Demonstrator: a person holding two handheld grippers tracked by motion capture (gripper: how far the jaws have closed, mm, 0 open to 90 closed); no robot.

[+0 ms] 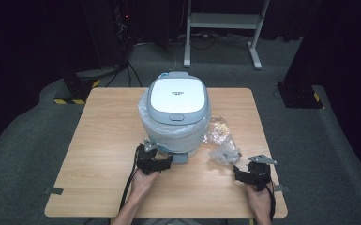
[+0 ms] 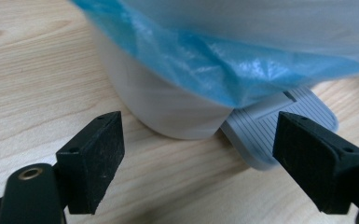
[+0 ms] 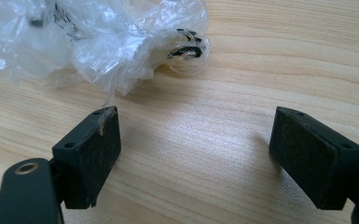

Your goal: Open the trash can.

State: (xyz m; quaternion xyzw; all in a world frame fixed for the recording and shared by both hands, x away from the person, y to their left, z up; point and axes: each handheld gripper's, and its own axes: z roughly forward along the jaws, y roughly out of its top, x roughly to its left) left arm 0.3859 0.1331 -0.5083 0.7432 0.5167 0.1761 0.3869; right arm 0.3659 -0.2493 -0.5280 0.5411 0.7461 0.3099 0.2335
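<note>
Dark carpeted floor surrounds my wooden table (image 1: 98,140). At its centre stands the white pedal bin (image 1: 176,115), lid down, blue liner (image 2: 224,70) hanging over its rim. My left gripper (image 1: 164,164) sits just before the foot pedal (image 2: 279,126), jaws spread, gripping nothing. My right gripper (image 1: 242,172), jaws spread too, rests near the crumpled clear plastic (image 3: 98,37).

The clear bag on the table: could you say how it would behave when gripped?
The bag looks thin and crumpled, so it is probably floppy and light. Its glossy film may slip when pinched.
</note>
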